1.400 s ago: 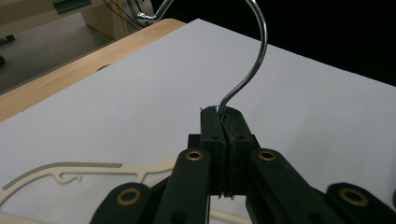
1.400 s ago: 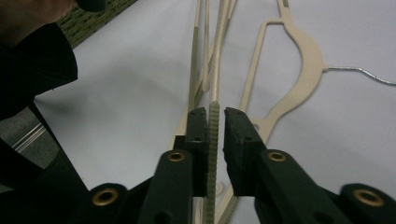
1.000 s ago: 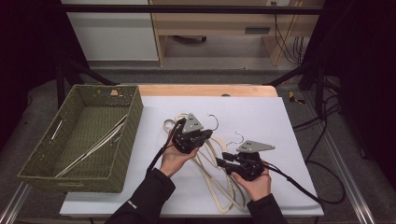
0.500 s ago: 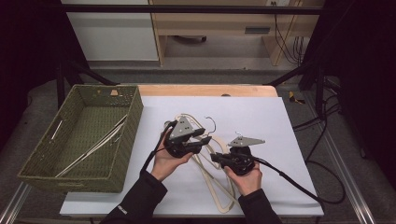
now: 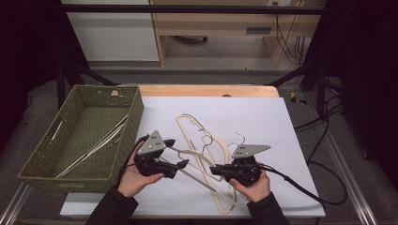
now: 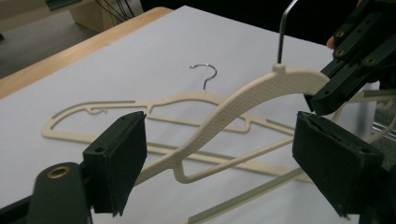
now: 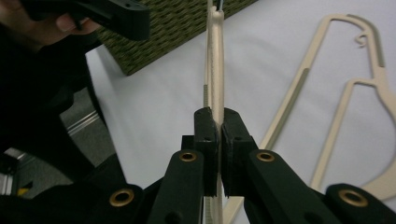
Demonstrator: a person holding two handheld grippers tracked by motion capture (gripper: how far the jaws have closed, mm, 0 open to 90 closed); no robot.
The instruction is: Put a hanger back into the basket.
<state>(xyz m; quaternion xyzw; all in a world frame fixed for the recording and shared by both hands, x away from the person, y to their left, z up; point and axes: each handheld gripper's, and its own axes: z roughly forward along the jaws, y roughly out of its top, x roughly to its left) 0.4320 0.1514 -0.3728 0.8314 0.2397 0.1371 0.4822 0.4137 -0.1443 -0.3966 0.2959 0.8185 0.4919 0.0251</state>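
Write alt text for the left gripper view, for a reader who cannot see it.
A cream hanger is lifted off a white table, gripped at its far end by the right gripper. The left gripper has its jaws wide open around the hanger's near arm. Another hanger lies flat beyond.

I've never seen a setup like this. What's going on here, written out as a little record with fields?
Surface: white table
Left gripper: open, fingers either side of a raised cream hanger, not closed on it
Right gripper: shut on the raised hanger's other end
Other hangers: at least one more flat on the table
Basket: green woven, at the table's left, holding hangers
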